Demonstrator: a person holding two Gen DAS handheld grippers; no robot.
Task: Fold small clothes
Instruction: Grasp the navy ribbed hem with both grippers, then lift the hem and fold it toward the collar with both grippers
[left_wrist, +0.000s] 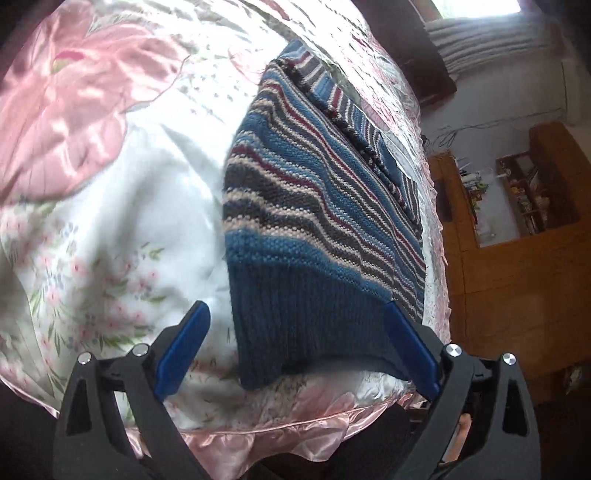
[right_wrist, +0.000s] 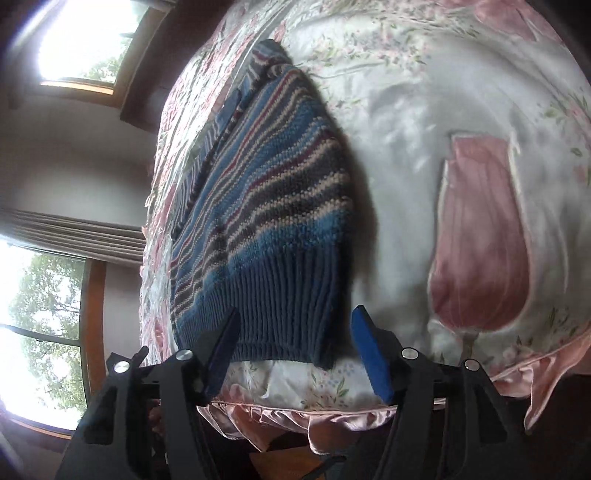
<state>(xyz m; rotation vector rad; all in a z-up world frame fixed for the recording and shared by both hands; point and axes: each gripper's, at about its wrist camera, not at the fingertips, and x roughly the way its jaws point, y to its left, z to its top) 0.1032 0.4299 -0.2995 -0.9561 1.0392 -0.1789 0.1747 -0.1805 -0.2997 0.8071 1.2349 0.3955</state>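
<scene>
A small striped knit sweater (left_wrist: 314, 192) in blue, grey, pink and maroon lies on a floral satin bedspread (left_wrist: 110, 221), its dark blue ribbed hem toward me. My left gripper (left_wrist: 295, 314) is open, its blue fingers (left_wrist: 184, 343) straddling the hem's left corner without pinching it. In the right wrist view the same sweater (right_wrist: 266, 206) lies ahead with its ribbed hem (right_wrist: 280, 317) between the spread fingers of my right gripper (right_wrist: 295, 317), which is open; the right finger (right_wrist: 369, 354) stands just off the hem's right corner.
The bedspread's pink ruffled edge (left_wrist: 229, 443) runs along the near side of the bed. Wooden furniture and shelves (left_wrist: 517, 229) stand to the right of the bed. Windows with curtains (right_wrist: 55, 258) show to the left in the right wrist view.
</scene>
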